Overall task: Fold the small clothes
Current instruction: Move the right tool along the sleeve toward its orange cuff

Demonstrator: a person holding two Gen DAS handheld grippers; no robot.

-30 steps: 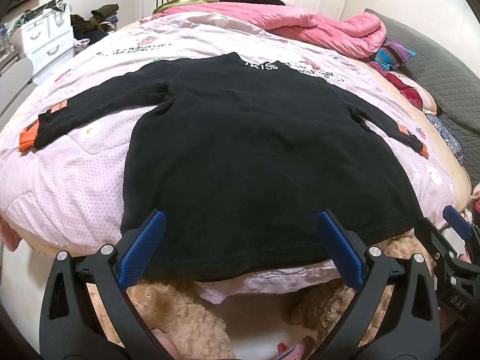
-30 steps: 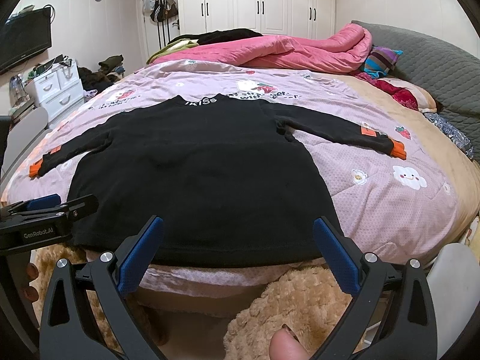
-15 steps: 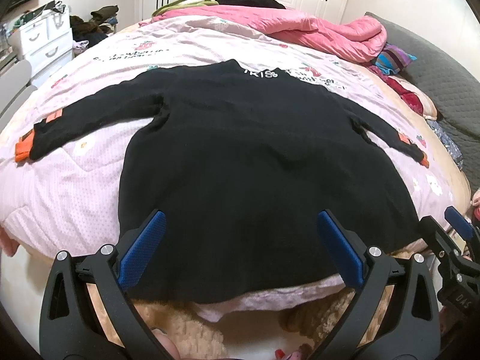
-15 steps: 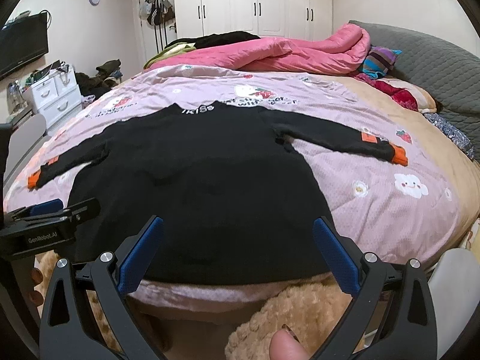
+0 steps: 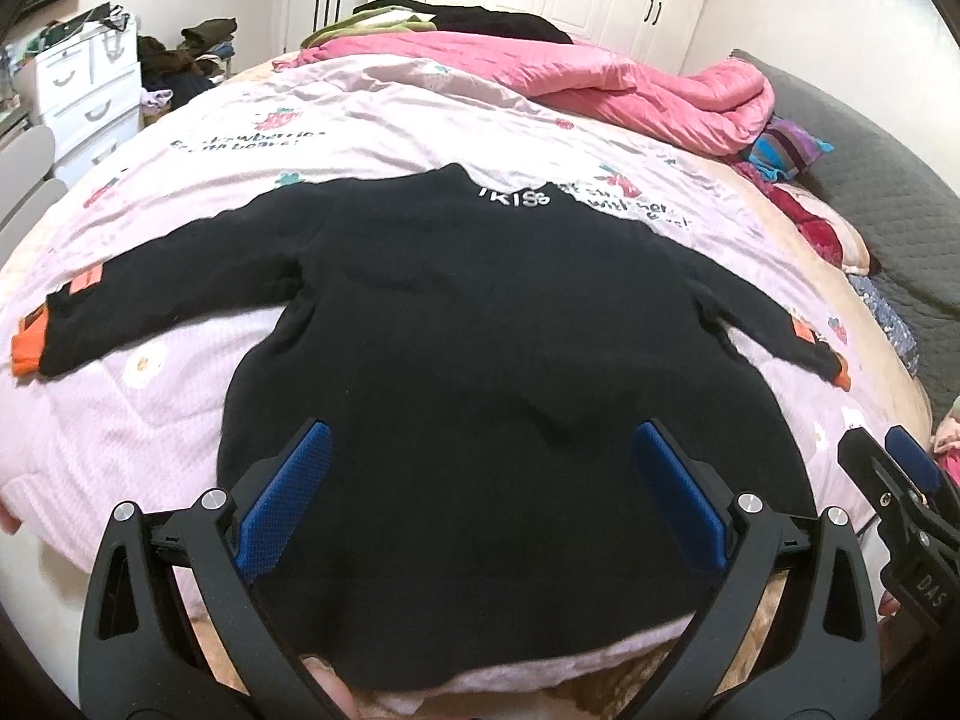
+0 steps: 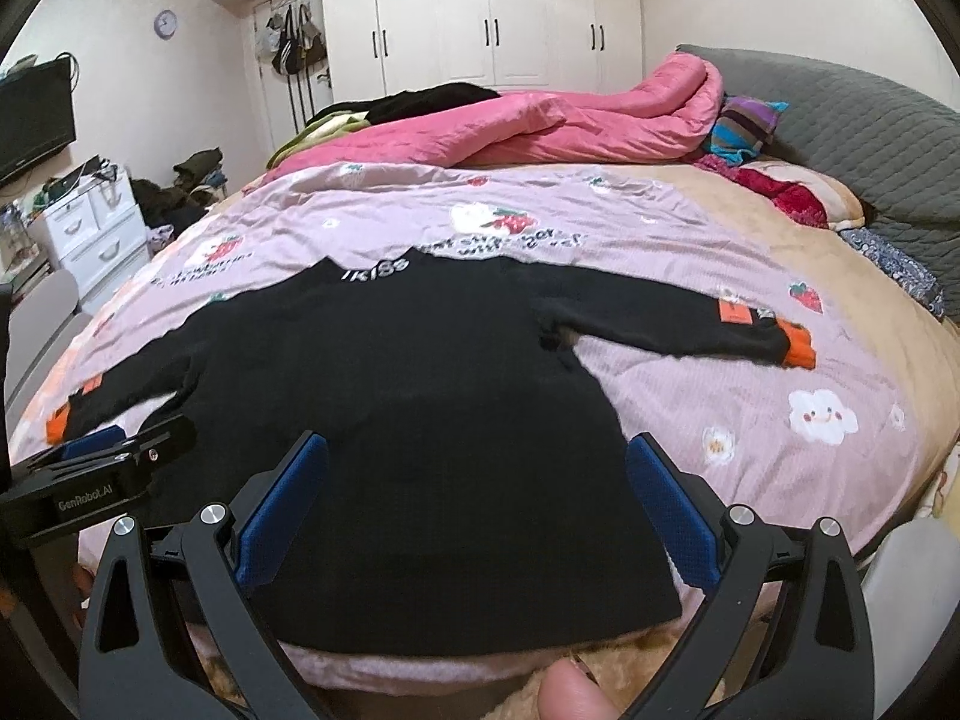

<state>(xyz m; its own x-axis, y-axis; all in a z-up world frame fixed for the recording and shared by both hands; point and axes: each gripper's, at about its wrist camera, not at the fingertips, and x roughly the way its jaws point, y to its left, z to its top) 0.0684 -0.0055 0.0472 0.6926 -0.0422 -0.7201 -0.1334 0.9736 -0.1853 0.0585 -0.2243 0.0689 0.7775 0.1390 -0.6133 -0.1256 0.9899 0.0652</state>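
Note:
A small black sweater (image 5: 480,348) with orange cuffs lies flat and spread out on the pink bedspread (image 5: 360,114), collar away from me, sleeves out to both sides. It also shows in the right wrist view (image 6: 420,408). My left gripper (image 5: 477,456) is open and empty, hovering over the sweater's lower body above the hem. My right gripper (image 6: 477,468) is open and empty over the lower right part of the sweater. The left gripper shows at the left edge of the right wrist view (image 6: 114,462), and the right gripper at the right edge of the left wrist view (image 5: 888,480).
A bunched pink duvet (image 6: 540,126) and dark clothes lie at the far side of the bed. A grey headboard (image 6: 852,114) and pillows are on the right. A white drawer unit (image 6: 96,228) stands at the left. The bed edge is just below the hem.
Both grippers have moved forward and up over the bed, so their fingers now hover over the sweater's lower part rather than before its hem. The sweater has not moved.

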